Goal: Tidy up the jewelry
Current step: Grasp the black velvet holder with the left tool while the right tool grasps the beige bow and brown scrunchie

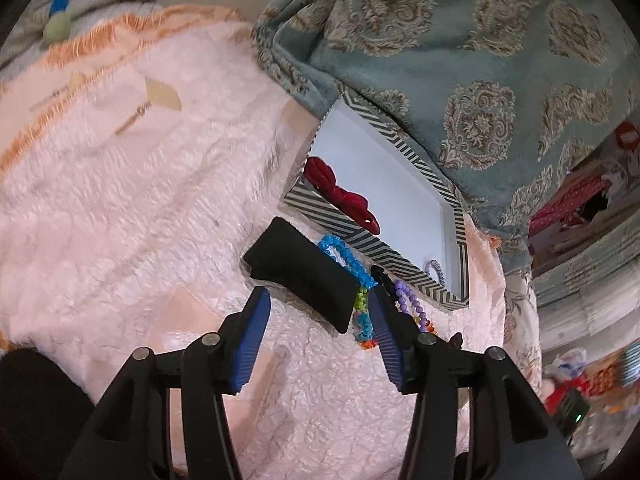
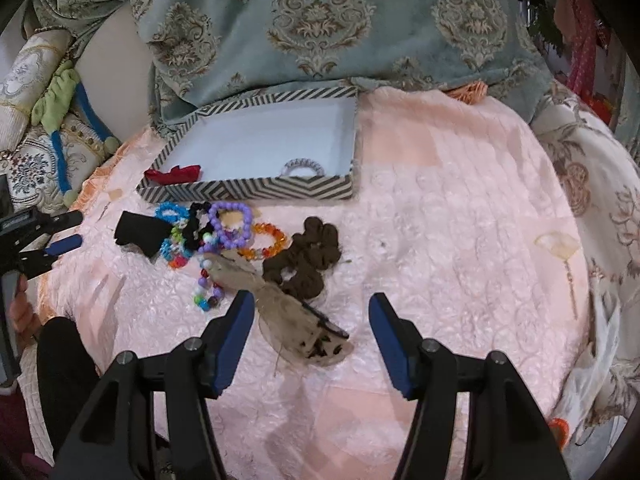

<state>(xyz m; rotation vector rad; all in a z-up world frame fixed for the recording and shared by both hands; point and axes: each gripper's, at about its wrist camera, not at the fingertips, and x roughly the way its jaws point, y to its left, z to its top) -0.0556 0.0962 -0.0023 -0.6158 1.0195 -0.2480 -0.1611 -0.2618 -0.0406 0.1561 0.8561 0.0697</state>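
A zigzag-striped box stands open on the pink spread, with a red bow and a clear spiral hair tie inside. In front of it lie a black pouch, blue, purple and orange bead bracelets, a brown scrunchie and a sheer beige pouch. My right gripper is open over the beige pouch without touching it. My left gripper is open, its tips flanking the near end of the black pouch. The blue bracelet is beside it.
A teal patterned blanket hangs right behind the box. Ornate cushions with green and blue ties sit at the far left. A fan-shaped ornament lies on the spread at the right. A hand holds the left gripper at the left edge.
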